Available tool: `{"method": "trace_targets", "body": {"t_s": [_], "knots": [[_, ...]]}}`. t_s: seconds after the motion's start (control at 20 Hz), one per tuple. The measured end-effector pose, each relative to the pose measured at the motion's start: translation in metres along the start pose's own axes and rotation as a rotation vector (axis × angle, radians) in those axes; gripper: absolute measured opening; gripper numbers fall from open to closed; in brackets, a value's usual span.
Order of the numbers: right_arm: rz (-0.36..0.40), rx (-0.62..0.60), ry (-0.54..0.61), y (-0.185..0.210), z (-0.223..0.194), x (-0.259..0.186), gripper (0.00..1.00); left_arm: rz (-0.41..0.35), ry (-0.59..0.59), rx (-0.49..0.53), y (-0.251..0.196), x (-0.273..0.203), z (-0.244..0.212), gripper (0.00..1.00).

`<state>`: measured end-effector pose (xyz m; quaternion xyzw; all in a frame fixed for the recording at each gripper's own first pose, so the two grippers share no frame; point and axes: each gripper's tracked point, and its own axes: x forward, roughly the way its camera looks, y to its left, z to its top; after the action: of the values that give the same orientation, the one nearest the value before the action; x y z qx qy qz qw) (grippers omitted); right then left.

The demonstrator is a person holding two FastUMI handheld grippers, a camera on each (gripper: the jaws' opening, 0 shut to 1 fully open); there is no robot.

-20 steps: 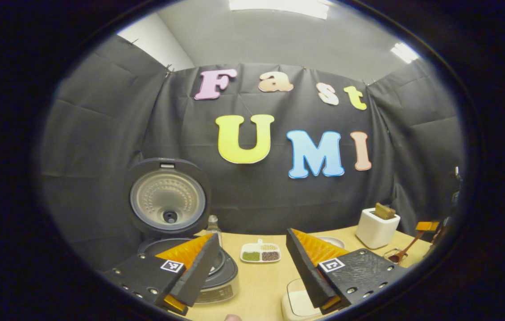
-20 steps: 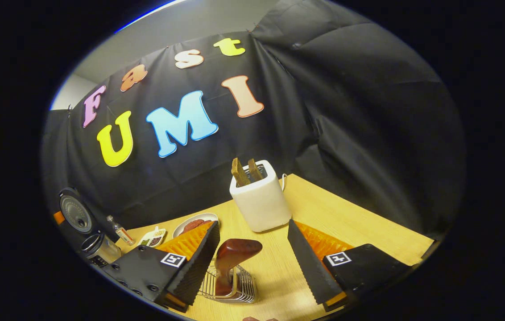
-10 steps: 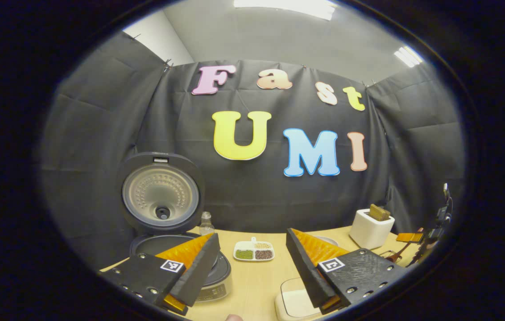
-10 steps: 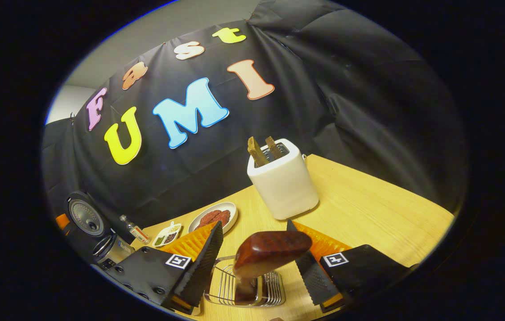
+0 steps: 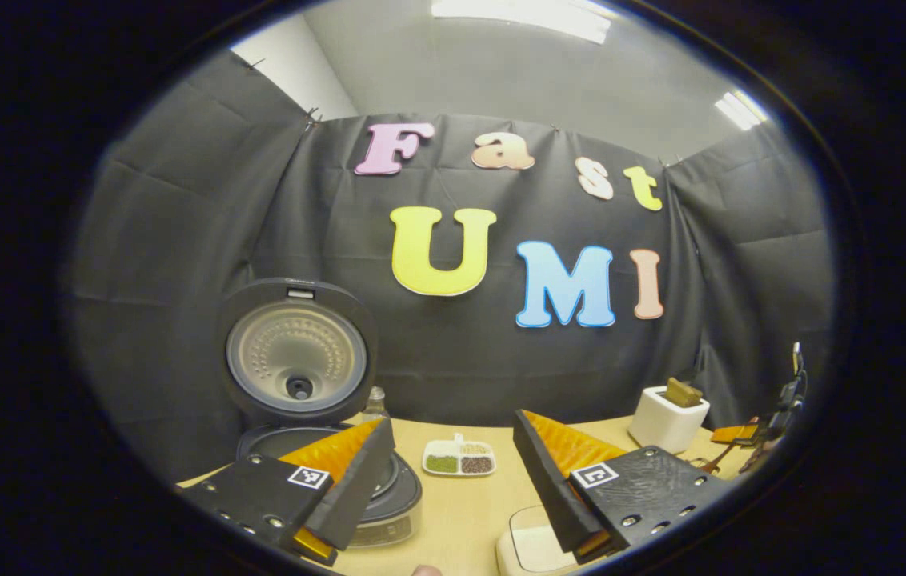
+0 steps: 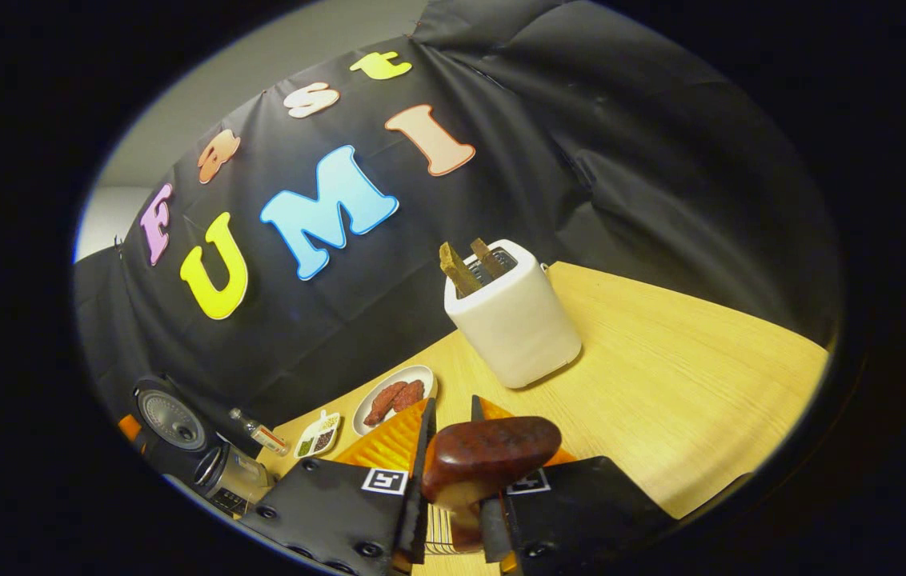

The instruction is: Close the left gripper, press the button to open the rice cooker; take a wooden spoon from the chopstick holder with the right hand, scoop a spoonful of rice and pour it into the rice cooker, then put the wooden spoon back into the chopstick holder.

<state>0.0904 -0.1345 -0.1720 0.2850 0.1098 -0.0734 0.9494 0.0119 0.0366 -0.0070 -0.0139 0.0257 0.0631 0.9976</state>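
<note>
Dark polished wood: wooden spoon [image 6: 489, 456] stands in the wire chopstick holder [image 6: 441, 538], right gripper [image 6: 453, 480] clamped on its handle. Likely light, stiff, slick; grip low on the shaft. Left gripper [image 5: 449, 472] jaws apart.

The left claw [image 5: 446, 472] is open, its fingers spread above the wooden surface [image 5: 461, 512]. The rice cooker [image 5: 325, 480] sits at left with its lid [image 5: 295, 352] raised upright. A divided dish [image 5: 459, 462] lies between the fingers; a white toaster [image 5: 667, 418] stands at right.
</note>
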Motion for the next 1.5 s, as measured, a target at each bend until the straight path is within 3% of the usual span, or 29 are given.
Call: {"method": "trace_targets", "body": {"t_s": [0.5,0.8,1.05,1.3,1.5], "knots": [[0.015,-0.133,-0.139,0.056,0.056,-0.035,0.26,0.006,0.007,-0.023,0.012,-0.003,-0.010,0.93],[0.087,-0.189,-0.206,0.111,0.077,-0.060,0.28,0.009,0.000,-0.047,0.029,-0.013,-0.015,0.94],[0.204,-0.203,-0.171,0.170,0.055,-0.067,0.29,0.015,0.010,-0.090,0.043,-0.020,-0.020,0.93],[0.353,-0.210,-0.125,0.231,0.022,-0.073,0.29,-0.007,0.012,-0.054,0.040,-0.026,-0.022,0.92],[0.352,-0.302,-0.066,0.243,-0.013,-0.055,0.29,-0.046,0.030,-0.040,0.024,-0.025,-0.031,0.92]]}}
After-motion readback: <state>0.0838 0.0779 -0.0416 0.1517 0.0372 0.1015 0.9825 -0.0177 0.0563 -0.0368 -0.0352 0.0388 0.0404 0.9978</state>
